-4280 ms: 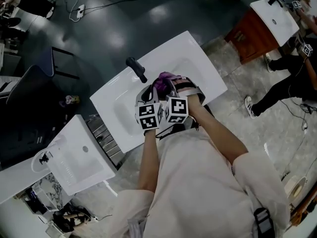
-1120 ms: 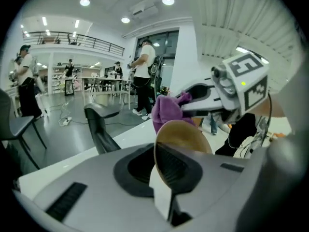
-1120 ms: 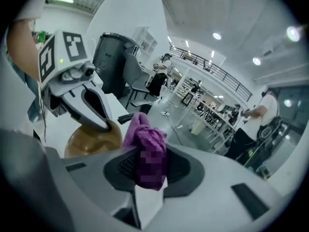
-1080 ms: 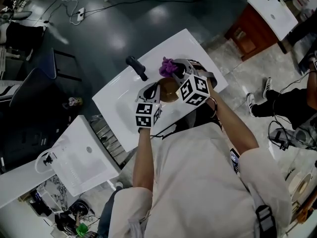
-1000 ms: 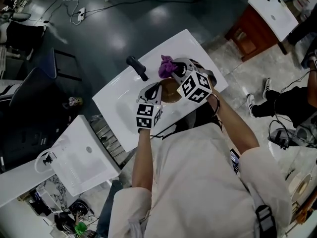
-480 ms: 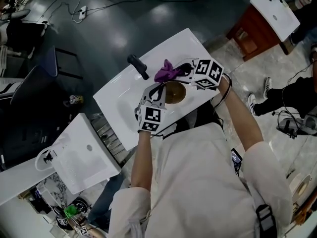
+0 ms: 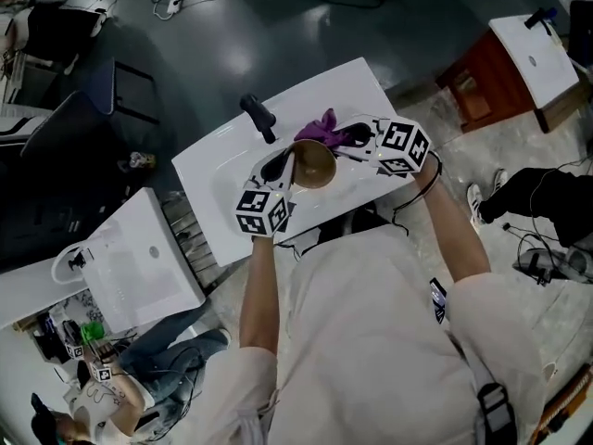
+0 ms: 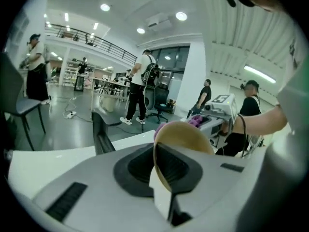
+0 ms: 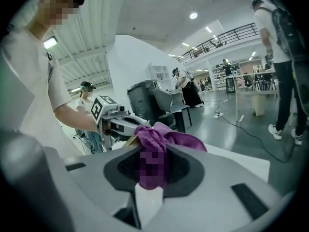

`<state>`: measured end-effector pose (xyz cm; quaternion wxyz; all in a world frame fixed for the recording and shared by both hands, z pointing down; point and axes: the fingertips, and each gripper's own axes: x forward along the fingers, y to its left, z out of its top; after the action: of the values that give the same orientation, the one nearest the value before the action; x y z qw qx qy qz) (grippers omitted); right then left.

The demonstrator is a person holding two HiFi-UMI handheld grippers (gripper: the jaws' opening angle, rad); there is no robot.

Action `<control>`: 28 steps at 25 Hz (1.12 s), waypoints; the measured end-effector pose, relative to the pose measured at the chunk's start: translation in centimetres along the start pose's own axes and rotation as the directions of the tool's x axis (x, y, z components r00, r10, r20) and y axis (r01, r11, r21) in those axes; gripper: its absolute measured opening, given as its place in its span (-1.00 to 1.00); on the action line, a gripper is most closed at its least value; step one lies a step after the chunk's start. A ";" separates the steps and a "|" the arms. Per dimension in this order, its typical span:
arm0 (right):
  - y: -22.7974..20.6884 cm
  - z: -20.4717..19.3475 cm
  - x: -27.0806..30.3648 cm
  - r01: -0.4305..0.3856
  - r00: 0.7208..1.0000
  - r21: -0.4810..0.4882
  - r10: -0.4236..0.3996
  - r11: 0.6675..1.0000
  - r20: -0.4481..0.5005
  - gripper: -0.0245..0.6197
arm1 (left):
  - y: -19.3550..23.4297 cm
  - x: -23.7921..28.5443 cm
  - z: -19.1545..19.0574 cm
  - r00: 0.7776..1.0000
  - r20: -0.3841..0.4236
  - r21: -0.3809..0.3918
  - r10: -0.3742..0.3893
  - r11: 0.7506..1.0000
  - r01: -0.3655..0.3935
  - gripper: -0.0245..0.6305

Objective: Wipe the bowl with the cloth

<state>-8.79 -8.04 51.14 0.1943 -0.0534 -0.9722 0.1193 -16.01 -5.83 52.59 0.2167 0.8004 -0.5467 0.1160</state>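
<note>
Over the white sink [image 7: 215, 197], both task things hang between the tongs. The left tongs [image 7: 285, 163] pinch the brown bowl [image 7: 315, 163] by its rim and hold it tilted on edge, probably to offer it for wiping. The right tongs [image 7: 357, 137] pinch the purple cloth [image 7: 320, 126] at the bowl's far edge; whether they touch, I cannot tell. Beyond the left tongs, a black tap [image 7: 258, 117] stands near the cloth and could catch a wide stroke.
</note>
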 end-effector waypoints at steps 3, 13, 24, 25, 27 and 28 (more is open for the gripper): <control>0.3 -0.9 -0.8 -0.036 0.999 0.019 0.035 0.999 0.018 -0.67 | 0.1 0.1 -1.3 0.999 0.026 -0.169 0.048 0.985 -0.043 -0.88; 2.1 -4.3 -3.3 -0.190 0.975 0.190 0.162 0.963 0.154 -0.67 | -1.4 0.5 -5.1 0.970 0.059 -0.570 0.234 0.806 -0.160 -0.88; 4.9 -6.8 -1.6 -0.360 0.928 0.231 0.321 0.904 0.191 -0.67 | -0.7 -0.2 -9.0 0.909 0.137 -0.882 0.394 0.466 -0.069 -0.88; 5.1 -7.0 -1.1 -0.368 0.925 0.228 0.331 0.901 0.186 -0.67 | -0.5 -0.2 -9.1 0.907 0.144 -0.896 0.395 0.441 -0.050 -0.88; 5.2 -6.9 -0.4 -0.390 0.916 0.243 0.348 0.888 0.200 -0.67 | 0.0 0.0 -9.2 0.906 0.163 -0.918 0.392 0.398 -0.007 -0.88; 5.3 -6.9 0.0 -0.405 0.910 0.253 0.359 0.879 0.209 -0.67 | 0.2 0.0 -9.1 0.904 0.174 -0.927 0.390 0.375 0.017 -0.88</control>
<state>-5.81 -1.49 55.95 0.0960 -0.2059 -0.9262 0.3008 -15.72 -1.58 60.58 0.4978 0.4869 -0.6378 -0.3290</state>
